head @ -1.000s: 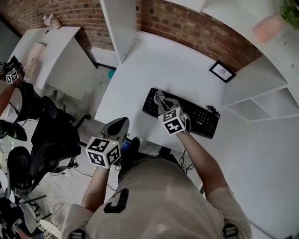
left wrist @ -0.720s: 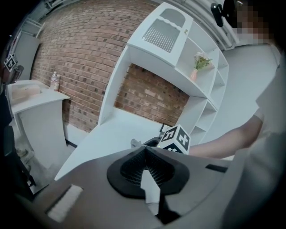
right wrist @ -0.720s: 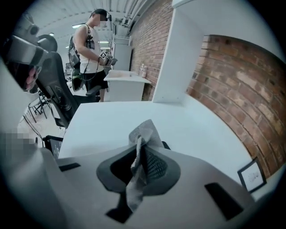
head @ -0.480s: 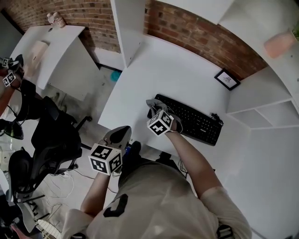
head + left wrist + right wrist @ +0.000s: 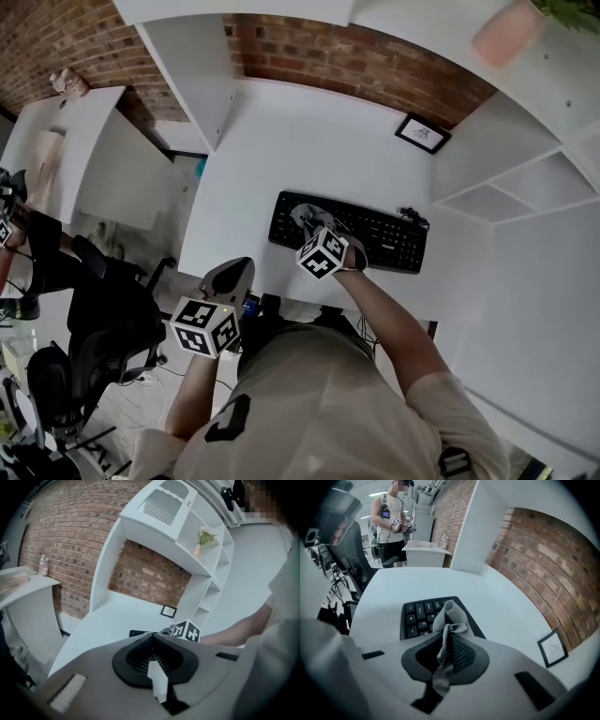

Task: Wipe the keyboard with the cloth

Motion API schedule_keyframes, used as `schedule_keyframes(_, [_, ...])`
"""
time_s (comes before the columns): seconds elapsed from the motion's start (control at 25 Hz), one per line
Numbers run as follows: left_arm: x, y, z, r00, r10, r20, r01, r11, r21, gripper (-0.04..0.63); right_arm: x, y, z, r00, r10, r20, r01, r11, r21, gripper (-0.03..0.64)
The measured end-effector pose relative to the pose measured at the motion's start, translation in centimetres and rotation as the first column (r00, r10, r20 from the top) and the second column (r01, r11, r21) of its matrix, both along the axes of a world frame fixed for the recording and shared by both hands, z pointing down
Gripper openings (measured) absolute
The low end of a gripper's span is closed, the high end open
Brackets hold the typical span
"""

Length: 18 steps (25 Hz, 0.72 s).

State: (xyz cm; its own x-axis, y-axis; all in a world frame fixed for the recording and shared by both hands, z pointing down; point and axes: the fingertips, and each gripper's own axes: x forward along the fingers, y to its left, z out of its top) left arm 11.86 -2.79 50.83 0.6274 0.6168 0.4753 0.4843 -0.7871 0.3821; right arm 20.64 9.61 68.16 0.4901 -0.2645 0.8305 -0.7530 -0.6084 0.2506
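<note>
A black keyboard (image 5: 380, 240) lies on the white desk (image 5: 309, 141). My right gripper (image 5: 315, 227) is shut on a crumpled grey cloth (image 5: 307, 217) and holds it on the keyboard's left part. In the right gripper view the cloth (image 5: 449, 615) sticks up between the jaws, over the keys (image 5: 417, 617). My left gripper (image 5: 235, 269) hangs off the desk's near edge, shut with nothing in it. In the left gripper view its jaws (image 5: 151, 635) meet, and a sliver of the keyboard (image 5: 136, 633) shows beyond them.
A small framed picture (image 5: 422, 133) stands at the back of the desk against the brick wall. White shelves (image 5: 506, 187) rise on the right, a white partition (image 5: 192, 66) on the left. A black office chair (image 5: 108, 319) sits lower left. Another person (image 5: 393, 520) stands far off.
My right gripper dragged the cloth to the keyboard's left end, then came back a little to the right. The left gripper stayed by the desk edge. The head camera shifted.
</note>
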Motion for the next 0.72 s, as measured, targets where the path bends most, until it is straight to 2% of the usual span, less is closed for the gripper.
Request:
schedule_keyframes(0.4, [0.3, 4.3, -0.5, 0.997, 0.080, -0.002, -0.080, 0.997, 0.012, 0.005, -1.9, 6.7, 0.4, 0.996, 0.092, -0.004, -0.092, 0.996, -0.002, 0.014])
schedule_keyframes(0.72, [-0.2, 5.5, -0.3, 0.994, 0.107, 0.007, -0.107, 0.994, 0.014, 0.005, -3.1, 12.6, 0.2, 0.986, 0.165, -0.029, -0.166, 0.985, -0.047, 0.014])
